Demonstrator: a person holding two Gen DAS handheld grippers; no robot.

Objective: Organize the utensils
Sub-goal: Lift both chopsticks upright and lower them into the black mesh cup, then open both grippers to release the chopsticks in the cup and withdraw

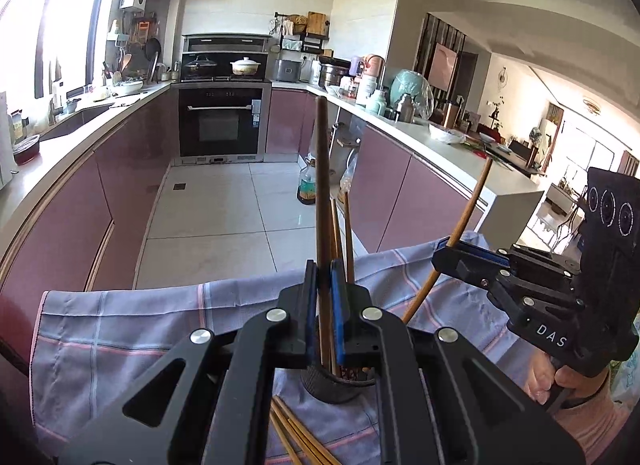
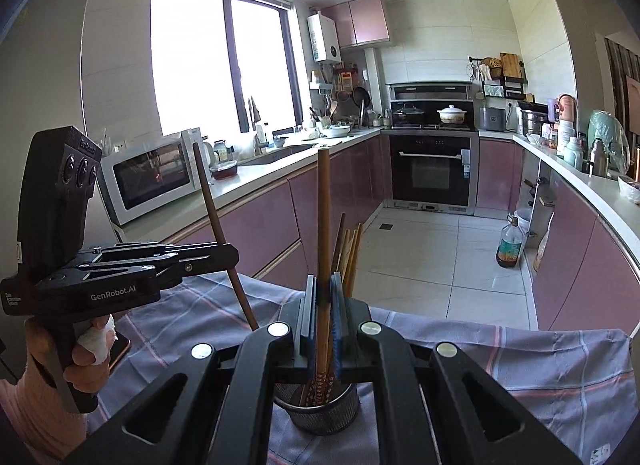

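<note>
A dark mesh utensil cup (image 2: 324,413) stands on a blue-grey plaid cloth (image 2: 520,365) and holds several chopsticks (image 2: 352,253). My right gripper (image 2: 323,283) is shut on a brown chopstick (image 2: 323,205), held upright over the cup with its patterned lower end at the cup's mouth. My left gripper (image 1: 324,269) is shut on a dark brown chopstick (image 1: 321,169), upright above the same cup (image 1: 332,387). In the left wrist view the right gripper (image 1: 444,251) pinches its lighter chopstick (image 1: 468,209). In the right wrist view the left gripper (image 2: 232,255) holds its tilted stick (image 2: 212,205).
Loose chopsticks (image 1: 298,439) lie on the cloth (image 1: 140,325) in front of the cup. The table's far edge drops to a tiled floor with an oil bottle (image 2: 509,245). Pink-fronted counters run along both sides, with a microwave (image 2: 152,181) on the left one.
</note>
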